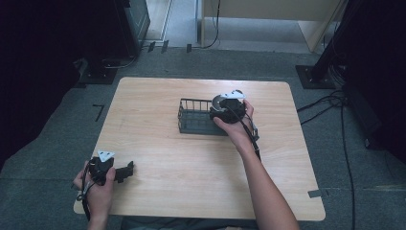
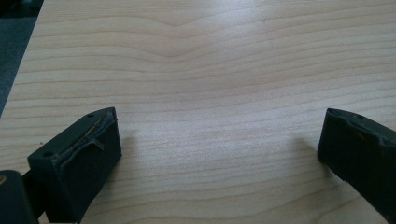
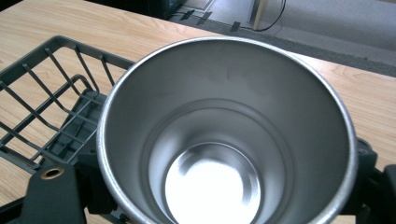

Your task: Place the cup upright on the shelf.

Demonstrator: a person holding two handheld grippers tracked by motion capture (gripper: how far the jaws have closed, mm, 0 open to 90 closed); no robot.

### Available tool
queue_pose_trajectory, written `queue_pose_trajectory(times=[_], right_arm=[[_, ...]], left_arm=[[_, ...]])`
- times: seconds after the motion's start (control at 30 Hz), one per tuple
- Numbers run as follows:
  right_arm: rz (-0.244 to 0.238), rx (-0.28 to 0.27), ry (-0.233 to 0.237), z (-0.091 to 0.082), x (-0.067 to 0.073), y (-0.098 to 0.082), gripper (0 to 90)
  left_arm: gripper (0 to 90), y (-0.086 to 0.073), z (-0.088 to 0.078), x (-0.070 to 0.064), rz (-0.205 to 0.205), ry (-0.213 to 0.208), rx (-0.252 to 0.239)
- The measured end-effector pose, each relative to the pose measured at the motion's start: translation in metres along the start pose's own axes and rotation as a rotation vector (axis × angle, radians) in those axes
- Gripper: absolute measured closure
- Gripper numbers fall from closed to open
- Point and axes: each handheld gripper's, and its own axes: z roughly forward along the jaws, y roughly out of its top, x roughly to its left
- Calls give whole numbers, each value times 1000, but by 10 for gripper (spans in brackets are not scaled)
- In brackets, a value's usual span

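Steel cup (image 3: 227, 135) sits clamped in the right claw (image 1: 225, 106), its open mouth turned up toward that claw's camera and its polished bottom shining bright. Just beside and below the cup is the dark wire basket (image 1: 194, 117), whose grid runs off to the claw's left in the right gripper view, so the cup hangs at the basket's near end, not yet resting in it as far as I can judge. By the look of it, the step in hand is setting the cup down into the basket. Next comes a short, steady lowering with the cup kept upright and clear of the wire rim, then a release. The left claw (image 2: 219, 149) stands wide open and empty, low over bare counter (image 2: 210, 70), well apart from the work.
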Motion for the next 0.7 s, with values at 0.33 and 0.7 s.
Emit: queue_pose_trajectory(times=[0.33, 0.7], right_arm=[[-7, 30, 5, 6, 2, -6, 176], [-11, 51, 7, 8, 1, -7, 176]], left_arm=[[0, 0, 0, 0, 0, 0, 0], [0, 0, 0, 0, 0, 0, 0]])
